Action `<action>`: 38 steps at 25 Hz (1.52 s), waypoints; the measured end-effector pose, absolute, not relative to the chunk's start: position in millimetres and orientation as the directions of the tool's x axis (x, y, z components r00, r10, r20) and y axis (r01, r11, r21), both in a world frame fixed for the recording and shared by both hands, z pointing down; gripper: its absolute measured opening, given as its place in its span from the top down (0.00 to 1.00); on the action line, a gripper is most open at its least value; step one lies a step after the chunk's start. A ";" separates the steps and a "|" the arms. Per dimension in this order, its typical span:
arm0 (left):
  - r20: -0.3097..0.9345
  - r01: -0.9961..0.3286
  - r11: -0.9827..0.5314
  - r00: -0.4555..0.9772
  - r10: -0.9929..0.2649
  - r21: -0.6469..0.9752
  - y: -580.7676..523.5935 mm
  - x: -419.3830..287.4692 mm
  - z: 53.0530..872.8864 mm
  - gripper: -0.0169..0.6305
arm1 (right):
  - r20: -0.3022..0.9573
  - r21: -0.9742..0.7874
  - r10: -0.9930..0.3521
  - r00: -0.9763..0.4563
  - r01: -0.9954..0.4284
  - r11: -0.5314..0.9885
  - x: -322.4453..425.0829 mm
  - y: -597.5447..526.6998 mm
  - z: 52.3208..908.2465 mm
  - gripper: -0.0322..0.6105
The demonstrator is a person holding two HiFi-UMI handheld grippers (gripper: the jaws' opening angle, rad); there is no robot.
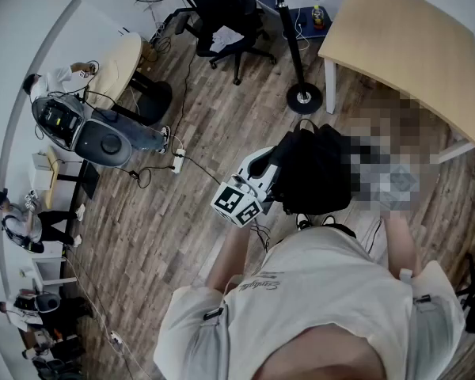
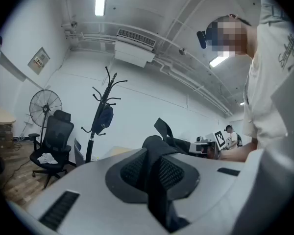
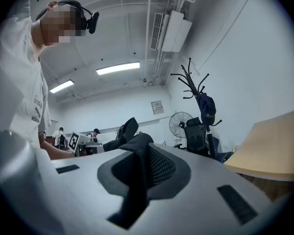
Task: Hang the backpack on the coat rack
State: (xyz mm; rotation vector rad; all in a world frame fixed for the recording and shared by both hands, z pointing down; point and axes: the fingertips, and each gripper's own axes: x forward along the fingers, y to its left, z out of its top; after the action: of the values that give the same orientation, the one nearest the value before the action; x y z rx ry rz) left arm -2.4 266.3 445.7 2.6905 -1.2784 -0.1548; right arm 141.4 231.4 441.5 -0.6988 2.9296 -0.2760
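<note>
Backpack (image 1: 313,169): black, carried before the person, well apart from the coat rack (image 1: 289,38). Left gripper (image 2: 154,173) and right gripper (image 3: 142,168): each clamped on a fold of its fabric. Advice: hold both grips firm, lift high, and choose a hook clear of the blue cap (image 2: 104,120).

Matt black cloth backpack (image 1: 313,169), wood-plank floor (image 1: 222,125), smooth pale wooden table (image 1: 412,46).

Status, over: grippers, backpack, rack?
Both shut on backpack: left gripper, right gripper. Not yet on coat rack. One dark item hangs there.
</note>
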 end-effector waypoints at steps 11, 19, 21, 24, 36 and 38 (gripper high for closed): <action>-0.054 -0.756 -0.626 0.629 -0.776 0.191 247.7 -34.5 444.2 0.91 | -0.085 -0.175 -0.481 -0.873 -0.462 0.870 113.6 217.1 439.5 0.91; -0.064 -0.719 -0.657 0.662 -0.746 0.227 227.9 -62.9 456.2 0.91 | -0.078 -0.204 -0.502 -0.861 -0.479 0.854 87.9 204.0 449.2 0.91; -0.065 -0.711 -0.665 0.670 -0.739 0.227 217.8 -68.6 458.1 0.91 | -0.078 -0.210 -0.514 -0.854 -0.490 0.846 82.1 195.3 451.8 0.91; -0.054 -0.705 -0.669 0.678 -0.733 0.235 197.2 -76.3 461.4 0.91 | -0.068 -0.226 -0.527 -0.847 -0.502 0.835 74.2 176.2 457.6 0.91; 0.001 -0.718 -0.650 0.671 -0.741 0.249 82.5 -79.2 469.1 0.91 | -0.078 -0.255 -0.476 -0.876 -0.444 0.859 70.8 61.2 469.8 0.91; 0.000 -0.725 -0.640 0.662 -0.750 0.254 59.3 -79.8 470.4 0.91 | -0.086 -0.242 -0.465 -0.881 -0.434 0.868 69.7 37.5 470.3 0.91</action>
State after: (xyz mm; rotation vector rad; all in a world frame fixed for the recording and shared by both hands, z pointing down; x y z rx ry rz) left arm -79.8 59.3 470.4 2.6463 -1.1941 -0.1551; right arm 69.7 37.5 470.3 -0.7017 2.8978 -0.3257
